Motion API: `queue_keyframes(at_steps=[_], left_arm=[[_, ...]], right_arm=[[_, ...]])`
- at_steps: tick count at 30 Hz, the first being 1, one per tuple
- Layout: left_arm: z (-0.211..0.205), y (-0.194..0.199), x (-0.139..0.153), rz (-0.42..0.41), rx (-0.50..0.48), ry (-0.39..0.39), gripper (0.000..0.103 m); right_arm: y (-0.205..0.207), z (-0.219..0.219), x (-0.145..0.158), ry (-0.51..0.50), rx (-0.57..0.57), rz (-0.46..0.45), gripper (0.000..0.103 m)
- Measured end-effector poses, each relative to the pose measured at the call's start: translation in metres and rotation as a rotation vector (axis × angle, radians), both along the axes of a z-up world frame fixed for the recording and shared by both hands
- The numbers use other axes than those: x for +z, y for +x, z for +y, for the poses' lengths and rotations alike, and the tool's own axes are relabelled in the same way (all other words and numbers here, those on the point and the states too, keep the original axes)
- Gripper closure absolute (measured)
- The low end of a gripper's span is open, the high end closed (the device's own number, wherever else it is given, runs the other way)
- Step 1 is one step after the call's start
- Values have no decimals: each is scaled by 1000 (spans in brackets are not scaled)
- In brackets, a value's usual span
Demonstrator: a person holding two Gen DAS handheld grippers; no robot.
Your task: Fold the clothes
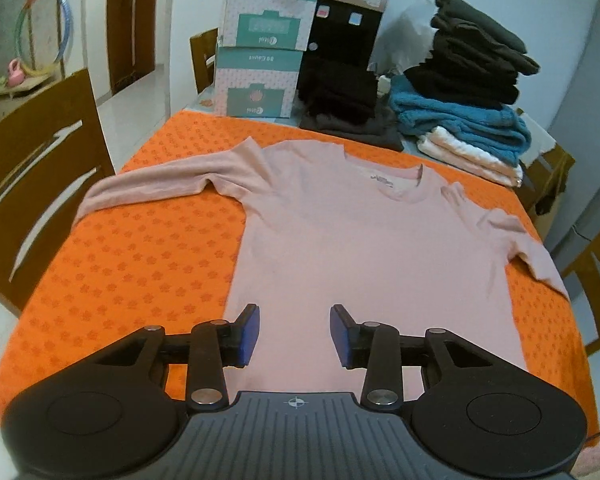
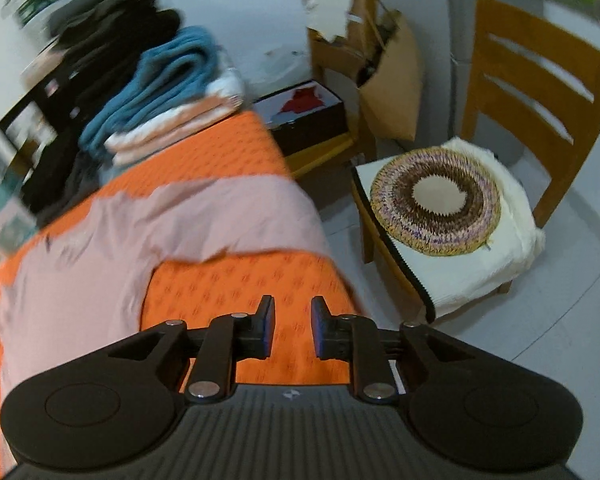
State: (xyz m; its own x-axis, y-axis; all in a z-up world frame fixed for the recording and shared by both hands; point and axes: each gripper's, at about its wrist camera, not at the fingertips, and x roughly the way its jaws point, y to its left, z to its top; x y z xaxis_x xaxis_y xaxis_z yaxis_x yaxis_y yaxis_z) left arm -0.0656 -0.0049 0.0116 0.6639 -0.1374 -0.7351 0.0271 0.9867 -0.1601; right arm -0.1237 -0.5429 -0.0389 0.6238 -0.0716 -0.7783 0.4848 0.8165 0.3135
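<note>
Here we hold the left gripper (image 1: 294, 334) wide apart above the hem of the pink shirt (image 1: 356, 232), spread flat on the orange tablecloth (image 1: 140, 264); our right gripper (image 2: 293, 326), narrowly parted and empty, seemingly hovers beside its sleeve (image 2: 236, 204).

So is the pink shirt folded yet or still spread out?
Spread out. The pink shirt lies flat on the orange tablecloth, both sleeves extended sideways, no folds made.

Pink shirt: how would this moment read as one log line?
pink shirt flat, unfolded on orange tablecloth | left tongs open, empty | right tongs open, empty
</note>
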Motion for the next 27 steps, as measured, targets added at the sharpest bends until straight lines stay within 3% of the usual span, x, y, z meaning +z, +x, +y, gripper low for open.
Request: queue_keyframes(at_steps=[4, 11, 21, 25, 26, 27], left_arm=[[-10, 12, 0, 12, 8, 16, 61], [-11, 39, -1, 18, 26, 12, 57], [-23, 80, -12, 58, -33, 7, 57], [-29, 91, -16, 71, -64, 6, 57], [-30, 92, -16, 72, -71, 6, 57], [-31, 94, -17, 73, -79, 5, 57]], right_arm=[[27, -31, -22, 84, -100, 5, 72], [47, -79, -74, 367, -375, -5, 67], [61, -92, -130, 623, -573, 25, 40], [66, -96, -150, 707, -647, 16, 39], [67, -96, -154, 729, -664, -1, 45], [68, -97, -156, 742, -677, -22, 62]])
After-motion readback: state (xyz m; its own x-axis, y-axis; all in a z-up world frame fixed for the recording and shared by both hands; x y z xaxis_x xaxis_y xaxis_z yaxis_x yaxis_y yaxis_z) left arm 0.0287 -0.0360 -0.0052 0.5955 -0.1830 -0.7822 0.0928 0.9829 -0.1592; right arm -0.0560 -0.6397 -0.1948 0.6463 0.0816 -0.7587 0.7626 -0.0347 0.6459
